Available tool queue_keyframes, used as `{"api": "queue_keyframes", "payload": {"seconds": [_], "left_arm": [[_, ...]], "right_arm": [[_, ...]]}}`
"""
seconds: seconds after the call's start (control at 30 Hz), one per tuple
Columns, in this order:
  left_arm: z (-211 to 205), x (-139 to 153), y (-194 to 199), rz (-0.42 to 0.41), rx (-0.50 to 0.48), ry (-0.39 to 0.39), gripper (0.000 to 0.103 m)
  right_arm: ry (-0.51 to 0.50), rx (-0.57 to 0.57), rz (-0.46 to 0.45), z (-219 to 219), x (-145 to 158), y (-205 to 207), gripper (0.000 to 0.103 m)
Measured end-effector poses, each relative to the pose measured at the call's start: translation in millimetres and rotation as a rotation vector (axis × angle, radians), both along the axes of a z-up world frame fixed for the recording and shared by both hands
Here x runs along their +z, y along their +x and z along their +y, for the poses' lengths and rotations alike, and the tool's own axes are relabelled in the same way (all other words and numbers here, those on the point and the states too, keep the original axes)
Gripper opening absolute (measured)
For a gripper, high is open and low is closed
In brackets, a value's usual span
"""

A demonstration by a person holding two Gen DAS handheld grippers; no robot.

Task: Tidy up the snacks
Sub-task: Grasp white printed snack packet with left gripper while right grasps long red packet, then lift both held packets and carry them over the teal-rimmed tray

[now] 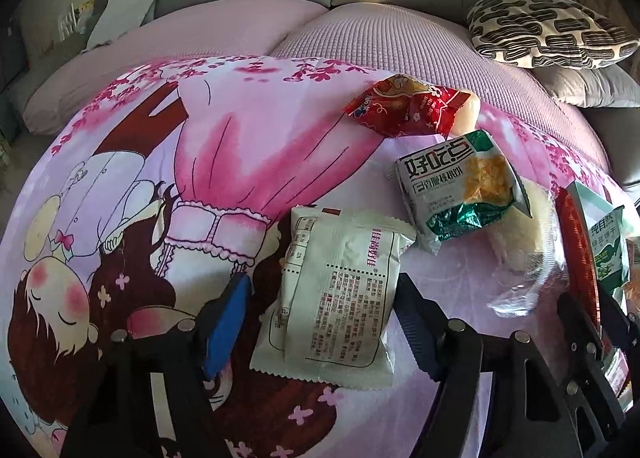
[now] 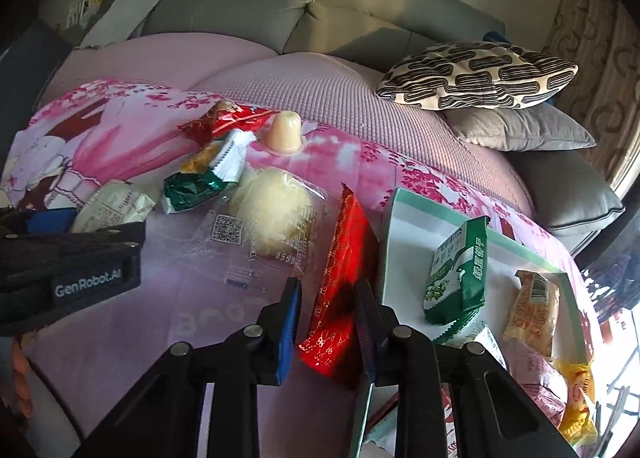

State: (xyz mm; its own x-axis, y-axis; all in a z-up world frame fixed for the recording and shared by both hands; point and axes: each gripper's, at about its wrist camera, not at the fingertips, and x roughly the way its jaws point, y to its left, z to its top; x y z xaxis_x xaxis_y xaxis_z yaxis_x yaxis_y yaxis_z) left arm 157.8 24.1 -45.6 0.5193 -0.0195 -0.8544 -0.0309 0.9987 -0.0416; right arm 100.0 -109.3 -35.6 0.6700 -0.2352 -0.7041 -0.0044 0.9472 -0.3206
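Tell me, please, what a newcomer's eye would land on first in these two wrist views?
Probably the bright pink cartoon-print sheet spread over the sofa, with snack packets scattered across it. Next, the long red packet lying between the right gripper's open fingers, just left of the green-rimmed box already holding several snacks. In the left view, a white packet lies printed-back up between the left gripper's open fingers.

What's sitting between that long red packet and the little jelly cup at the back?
In the right wrist view, a pale round bun in clear wrap lies between the red packet and the jelly cup.
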Motion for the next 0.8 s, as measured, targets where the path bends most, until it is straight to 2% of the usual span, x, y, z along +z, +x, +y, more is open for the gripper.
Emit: {"api": "queue_keyframes", "payload": {"seconds": [0.1,0.13,0.23,0.47,0.57,0.8], "left_arm": [[-1,2,0,-0.009,0.004,0.001,0.060],[0,3,0,-0.014,0.006,0.000,0.054],[0,4,0,-0.016,0.005,-0.005,0.054],[1,11,-5,-0.032,0.004,-0.028,0.053],[1,18,-7,-0.049,-0.005,-0.033,0.053],[3,45,-15,-0.114,-0.010,-0.052,0.053]], "right_arm": [[-0.002,-0.014,0.002,-4,-1,1,0.023],[0.002,-0.021,-0.001,-5,0,1,0.018],[0.024,-0.043,-0.008,-12,5,1,0.012],[0.090,-0.052,-0.028,-21,19,-6,0.011],[0.148,-0.058,-0.036,-28,28,-9,0.011],[0.217,-0.049,-0.094,-37,52,-20,0.011]]}}
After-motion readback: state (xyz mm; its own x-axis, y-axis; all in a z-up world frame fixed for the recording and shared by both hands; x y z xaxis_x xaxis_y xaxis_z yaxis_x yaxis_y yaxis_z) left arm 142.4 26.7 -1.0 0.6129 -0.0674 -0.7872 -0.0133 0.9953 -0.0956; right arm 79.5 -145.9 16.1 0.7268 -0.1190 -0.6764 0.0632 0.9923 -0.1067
